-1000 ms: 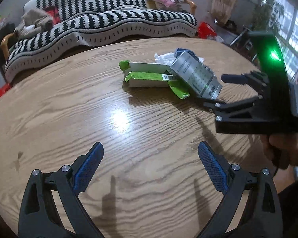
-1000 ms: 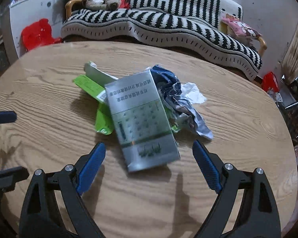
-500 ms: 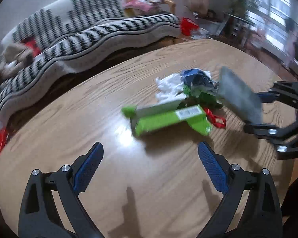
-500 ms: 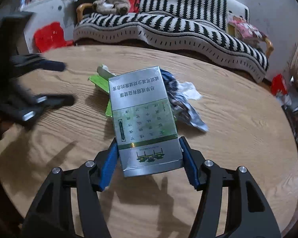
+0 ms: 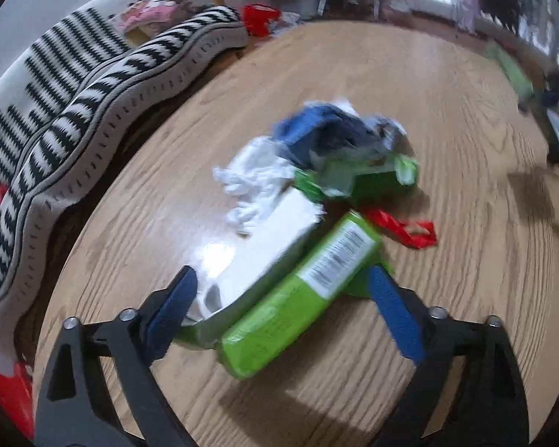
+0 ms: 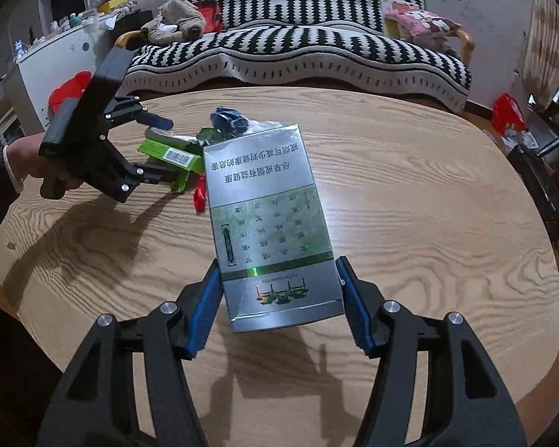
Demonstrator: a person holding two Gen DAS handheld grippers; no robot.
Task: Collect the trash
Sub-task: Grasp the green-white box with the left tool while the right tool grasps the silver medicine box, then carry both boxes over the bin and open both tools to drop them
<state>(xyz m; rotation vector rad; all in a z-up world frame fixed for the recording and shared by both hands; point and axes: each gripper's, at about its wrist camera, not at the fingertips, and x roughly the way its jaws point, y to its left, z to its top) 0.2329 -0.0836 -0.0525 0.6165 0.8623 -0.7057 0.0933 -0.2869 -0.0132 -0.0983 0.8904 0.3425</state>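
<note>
My right gripper (image 6: 279,303) is shut on a silver cigarette carton (image 6: 270,219) and holds it above the round wooden table (image 6: 410,193). My left gripper (image 5: 279,309) is open, its jaws on either side of a green box (image 5: 302,294) and a white and green box (image 5: 257,257) that lie on the table (image 5: 466,119). Beyond them lie a white tissue (image 5: 253,182), a crumpled blue wrapper (image 5: 328,134), a torn green wrapper (image 5: 369,175) and a red scrap (image 5: 406,229). The left gripper (image 6: 156,149) also shows in the right wrist view, over the green box (image 6: 171,156).
A sofa with a black-and-white striped cover (image 6: 298,52) stands behind the table, with a plush toy (image 6: 175,22) and a pink cushion (image 6: 421,24) on it. A red bag (image 6: 508,111) lies on the floor at the right. A white cabinet (image 6: 52,63) stands at the left.
My right gripper closed on the silver carton and lifted it off the pile. My left gripper moved forward until its open jaws stand around the green boxes.
</note>
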